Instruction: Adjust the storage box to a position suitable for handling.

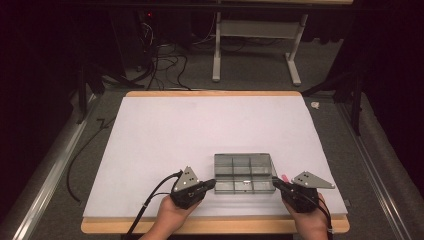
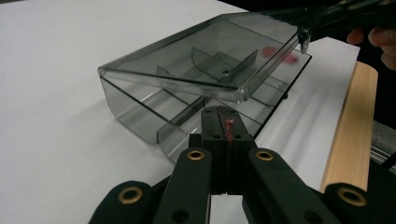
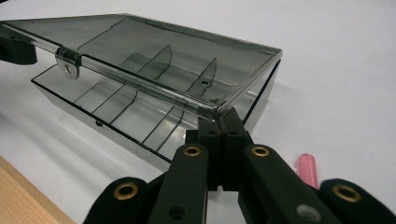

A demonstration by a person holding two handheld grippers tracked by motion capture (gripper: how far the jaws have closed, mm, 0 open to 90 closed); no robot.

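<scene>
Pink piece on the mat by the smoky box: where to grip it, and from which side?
Probably by the long sides of the pink piece, jaws across its narrow width, coming from above. It lies flat on the white mat, apart from the compartment box, beside the shut right gripper.

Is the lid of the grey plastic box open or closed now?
Partly open. The lid is raised at the front, leaving a gap above the box; its latch hangs free.

My table (image 1: 150, 94), wood-edged, carries a white sheet (image 1: 200, 135) over nearly its whole top. On the sheet, near my edge, sits a smoky clear box (image 1: 245, 172) (divided into compartments, lid partly raised), with a small pink piece (image 3: 307, 169) lying just beside it.
</scene>
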